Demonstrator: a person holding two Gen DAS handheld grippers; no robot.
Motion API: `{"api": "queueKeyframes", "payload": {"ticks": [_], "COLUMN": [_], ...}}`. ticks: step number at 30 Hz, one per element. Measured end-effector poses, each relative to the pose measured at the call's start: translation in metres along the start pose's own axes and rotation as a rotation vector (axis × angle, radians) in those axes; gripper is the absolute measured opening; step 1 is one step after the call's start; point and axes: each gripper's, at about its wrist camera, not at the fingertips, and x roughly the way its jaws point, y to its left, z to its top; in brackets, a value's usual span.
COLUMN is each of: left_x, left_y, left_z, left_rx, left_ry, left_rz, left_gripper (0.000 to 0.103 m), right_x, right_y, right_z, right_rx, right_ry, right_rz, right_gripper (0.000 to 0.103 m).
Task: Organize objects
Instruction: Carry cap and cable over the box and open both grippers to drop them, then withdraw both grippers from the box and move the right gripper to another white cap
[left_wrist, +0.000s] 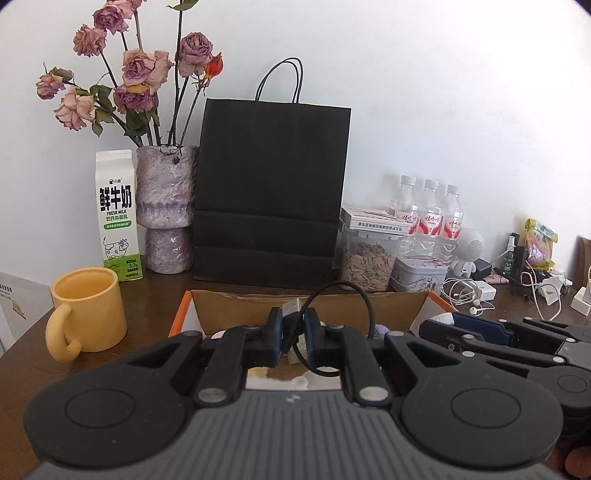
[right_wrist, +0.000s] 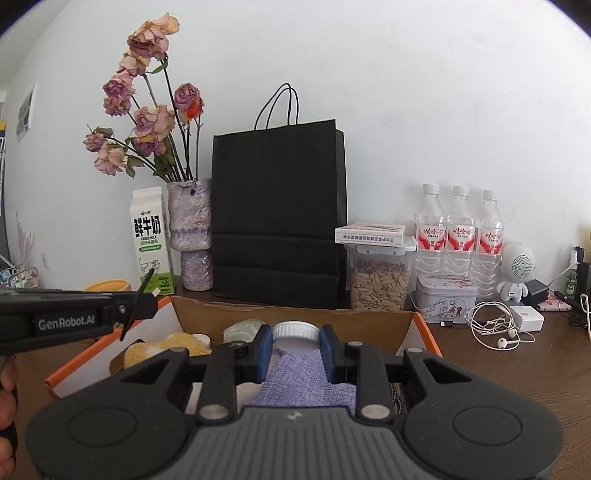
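So my left claw was pinched down on a black cable, the USB plug poking up between the pads and a loop arching off to the right, all of it over the orange-edged cardboard box. Right claw was clamped on a white-capped jar, jaws only partly apart, held over the same box with a purple cloth under it.

Hard to say what the jar actually was, since the cap was all I could see. Stuff in the box was mostly blocked by my own claws: something yellow and crumbly, plus a pale lump.

The left view got the whole yellow mug; the right one only caught its rim. The right view showed the earbuds clearly and the cable sticking out of my left claw from the side.
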Motion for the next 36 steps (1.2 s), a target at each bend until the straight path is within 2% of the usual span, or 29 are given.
{"api": "queueKeyframes", "payload": {"ticks": [6, 14, 16, 17, 18, 19, 20, 21, 22, 24, 25, 29, 36], "left_x": [0.024, 0.030, 0.029, 0.029, 0.029, 0.029, 0.030, 0.030, 0.030, 0.030, 0.029, 0.026, 0.019], "left_y": [0.003, 0.009, 0.009, 0.009, 0.009, 0.009, 0.009, 0.009, 0.008, 0.008, 0.007, 0.006, 0.005], "left_z": [-0.005, -0.010, -0.011, -0.012, -0.012, -0.012, -0.013, -0.013, -0.013, -0.014, -0.014, -0.013, -0.013], "left_rx": [0.021, 0.019, 0.020, 0.021, 0.018, 0.015, 0.014, 0.016, 0.018, 0.017, 0.019, 0.026, 0.027], "left_ry": [0.037, 0.069, 0.071, 0.072, 0.071, 0.073, 0.072, 0.073, 0.077, 0.071, 0.062, 0.041, 0.037], "left_rz": [0.017, 0.021, 0.024, 0.027, 0.029, 0.031, 0.032, 0.037, 0.042, 0.056, 0.067, 0.096, 0.105], "left_gripper": [0.013, 0.014, 0.015, 0.019, 0.027, 0.033, 0.042, 0.049, 0.055, 0.091, 0.095, 0.102, 0.103], "right_x": [0.020, 0.022, 0.020, 0.019, 0.019, 0.018, 0.017, 0.016, 0.016, 0.015, 0.014, 0.013, 0.006], "right_y": [-0.014, -0.015, -0.015, -0.015, -0.016, -0.016, -0.016, -0.016, -0.016, -0.016, -0.015, -0.016, -0.014], "right_z": [-0.006, -0.014, -0.015, -0.016, -0.016, -0.017, -0.017, -0.017, -0.017, -0.016, -0.016, -0.017, -0.018], "right_rx": [0.010, 0.010, 0.015, 0.018, 0.024, 0.028, 0.030, 0.031, 0.031, 0.031, 0.032, 0.036, 0.034], "right_ry": [0.035, 0.058, 0.053, 0.051, 0.046, 0.040, 0.034, 0.026, 0.018, 0.011, 0.008, 0.003, -0.011], "right_rz": [-0.006, -0.009, -0.011, -0.012, -0.017, -0.022, -0.027, -0.031, -0.034, -0.040, -0.042, -0.045, -0.058], "right_gripper": [0.027, 0.027, 0.031, 0.042, 0.057, 0.065, 0.080, 0.089, 0.092, 0.096, 0.097, 0.098, 0.098]}}
